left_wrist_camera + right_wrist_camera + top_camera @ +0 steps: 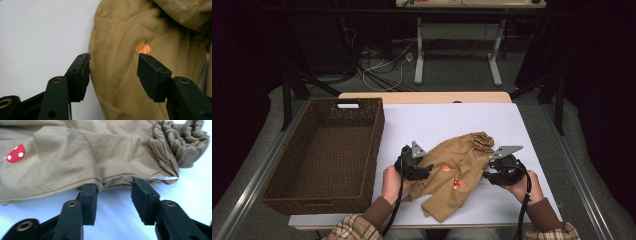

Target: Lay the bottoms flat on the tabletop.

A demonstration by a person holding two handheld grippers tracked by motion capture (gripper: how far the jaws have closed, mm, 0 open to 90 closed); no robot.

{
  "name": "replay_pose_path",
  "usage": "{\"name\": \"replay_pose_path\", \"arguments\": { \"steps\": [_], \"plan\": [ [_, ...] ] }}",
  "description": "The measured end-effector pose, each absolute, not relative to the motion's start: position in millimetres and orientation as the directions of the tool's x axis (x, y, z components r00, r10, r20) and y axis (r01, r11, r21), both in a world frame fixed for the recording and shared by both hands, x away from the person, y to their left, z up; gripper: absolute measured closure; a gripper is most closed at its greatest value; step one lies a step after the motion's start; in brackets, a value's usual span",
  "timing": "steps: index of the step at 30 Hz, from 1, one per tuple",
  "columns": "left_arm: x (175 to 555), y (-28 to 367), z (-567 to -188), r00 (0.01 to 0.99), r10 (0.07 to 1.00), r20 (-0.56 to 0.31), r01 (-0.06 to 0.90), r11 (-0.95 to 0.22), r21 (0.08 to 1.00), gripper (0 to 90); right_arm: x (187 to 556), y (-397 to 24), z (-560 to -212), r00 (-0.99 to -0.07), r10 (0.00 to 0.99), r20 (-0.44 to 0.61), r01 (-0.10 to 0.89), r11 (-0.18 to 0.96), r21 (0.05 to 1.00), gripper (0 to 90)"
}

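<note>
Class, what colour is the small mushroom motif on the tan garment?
The mushroom motif is red with white dots on the tan garment, clearest in the right gripper view.

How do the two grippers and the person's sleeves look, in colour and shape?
Both the left gripper and the right gripper are black, each topped by a grey three-cornered plate and trailing a black cable. In the gripper views the jaws are matte black blocks on black arms with brass-coloured rivets. The sleeves are plaid with brown knitted cuffs.

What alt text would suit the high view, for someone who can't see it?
Tan trousers lie crumpled on a white table between two hand-held grippers, left and right, both open. A brown basket sits at the left.
</note>
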State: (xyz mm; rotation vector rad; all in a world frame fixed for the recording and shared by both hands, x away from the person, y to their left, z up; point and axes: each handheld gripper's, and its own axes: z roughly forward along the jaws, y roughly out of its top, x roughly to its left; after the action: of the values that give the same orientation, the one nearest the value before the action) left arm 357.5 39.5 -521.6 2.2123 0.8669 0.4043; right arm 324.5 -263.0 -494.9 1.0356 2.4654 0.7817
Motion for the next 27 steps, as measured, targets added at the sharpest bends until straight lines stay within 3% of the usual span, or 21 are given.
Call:
{"name": "replay_pose_path", "arguments": {
  "steps": [8,13,18,22,27],
  "plan": [
    [375,22,-527,0.724,0.689,0.044,0.481,-0.548,0.684,40.8,323,-277,-494,-0.615,0.785,-0.080,0.582,0.520,0.625,50.0],
    [387,14,-535,0.722,0.691,0.034,0.507,-0.561,0.655,39.5,328,-280,-495,-0.574,0.818,-0.044,0.604,0.458,0.653,43.3],
    [392,9,-542,0.726,0.687,0.026,0.524,-0.578,0.625,40.3,339,-269,-513,-0.533,0.846,0.011,0.670,0.414,0.616,34.0],
    [393,6,-546,0.743,0.669,0.003,0.523,-0.583,0.622,49.9,350,-262,-527,-0.498,0.866,0.045,0.714,0.380,0.588,29.2],
    [392,2,-548,0.767,0.641,-0.003,0.505,-0.602,0.619,68.7,356,-259,-535,-0.491,0.870,0.055,0.728,0.374,0.575,40.1]
  ]
}}
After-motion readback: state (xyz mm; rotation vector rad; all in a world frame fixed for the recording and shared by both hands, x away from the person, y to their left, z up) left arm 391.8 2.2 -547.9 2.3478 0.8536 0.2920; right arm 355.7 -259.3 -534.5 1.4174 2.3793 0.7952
